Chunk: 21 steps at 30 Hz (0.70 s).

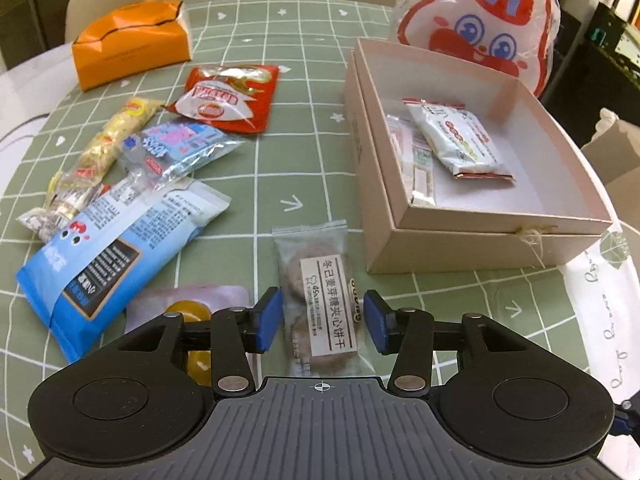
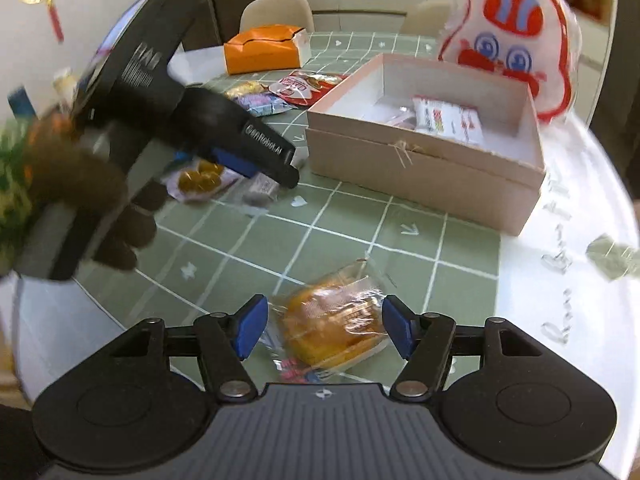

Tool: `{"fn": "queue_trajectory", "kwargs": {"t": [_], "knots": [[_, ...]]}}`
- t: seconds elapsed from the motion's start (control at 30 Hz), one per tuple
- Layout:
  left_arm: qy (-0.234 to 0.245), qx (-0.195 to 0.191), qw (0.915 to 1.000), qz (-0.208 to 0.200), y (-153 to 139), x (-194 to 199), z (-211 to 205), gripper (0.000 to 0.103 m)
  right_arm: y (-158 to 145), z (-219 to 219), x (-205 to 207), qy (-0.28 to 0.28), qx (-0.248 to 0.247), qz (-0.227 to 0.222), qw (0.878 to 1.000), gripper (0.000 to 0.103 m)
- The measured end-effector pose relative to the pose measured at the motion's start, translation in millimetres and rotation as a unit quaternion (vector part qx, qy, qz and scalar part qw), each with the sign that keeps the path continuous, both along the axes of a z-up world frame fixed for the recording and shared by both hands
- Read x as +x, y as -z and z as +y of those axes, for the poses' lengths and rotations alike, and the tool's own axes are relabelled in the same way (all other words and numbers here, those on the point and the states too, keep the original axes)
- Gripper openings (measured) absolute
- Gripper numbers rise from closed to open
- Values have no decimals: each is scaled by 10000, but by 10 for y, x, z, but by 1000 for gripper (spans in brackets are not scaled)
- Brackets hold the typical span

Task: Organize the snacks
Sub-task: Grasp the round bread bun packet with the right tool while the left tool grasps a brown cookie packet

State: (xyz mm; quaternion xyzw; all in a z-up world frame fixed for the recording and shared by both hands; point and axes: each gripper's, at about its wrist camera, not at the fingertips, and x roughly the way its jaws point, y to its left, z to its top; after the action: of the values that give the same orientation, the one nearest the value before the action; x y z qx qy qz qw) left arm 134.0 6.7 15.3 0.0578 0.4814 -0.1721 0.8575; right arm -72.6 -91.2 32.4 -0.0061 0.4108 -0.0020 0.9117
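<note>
Left wrist view: the left gripper (image 1: pixel 323 322) sits at the bottom centre with its blue pads (image 1: pixel 269 319) spread apart, released; a clear biscuit packet (image 1: pixel 320 304) with a white label lies on the green grid tablecloth (image 1: pixel 312 168) between them, and neither pad presses on it. At the right of the frame an open pink box (image 1: pixel 472 248) holds 2 or 3 small wrapped snacks, a white packet (image 1: pixel 460 140) on top. Behind the box stands a red-and-white rabbit-face bag (image 1: pixel 480 24). On the left lie loose snacks: a blue packet (image 1: pixel 108 260), a red packet (image 1: pixel 228 96) and a pale blue one (image 1: pixel 176 148). An orange tissue box (image 1: pixel 132 44) is at the upper left.

Right wrist view: the right gripper (image 2: pixel 325 330) at the bottom centre straddles a wrapped yellow cake (image 2: pixel 332 328). The frame is blurred, so I cannot tell whether its pads press on the wrapper. A gloved hand (image 2: pixel 92 208) at the left holds the other tool above the table.
</note>
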Motion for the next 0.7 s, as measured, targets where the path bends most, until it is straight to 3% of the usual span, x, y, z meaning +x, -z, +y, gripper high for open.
{"fn": "queue_trajectory", "kwargs": {"t": [0.1,0.37,0.53,0.63,0.7], "knots": [[-28,-4,10000,-38,5,-30,-14,48,35,72,-43,-98,-457,-2,9989,64],[104,-209,9997,-46,8,-561,50,48,66,-227,-177,-102,-775,-9,9969,66],[-51,-429,9990,126,4,-947,48,48,96,-506,-139,-91,101,230,9996,66],[-216,-471,9986,58,8,-1167,61,47,99,-590,-60,-170,744,416,9962,66],[-511,-603,9968,-92,32,-1310,137,47,98,-591,5,-170,868,481,9949,69]]}}
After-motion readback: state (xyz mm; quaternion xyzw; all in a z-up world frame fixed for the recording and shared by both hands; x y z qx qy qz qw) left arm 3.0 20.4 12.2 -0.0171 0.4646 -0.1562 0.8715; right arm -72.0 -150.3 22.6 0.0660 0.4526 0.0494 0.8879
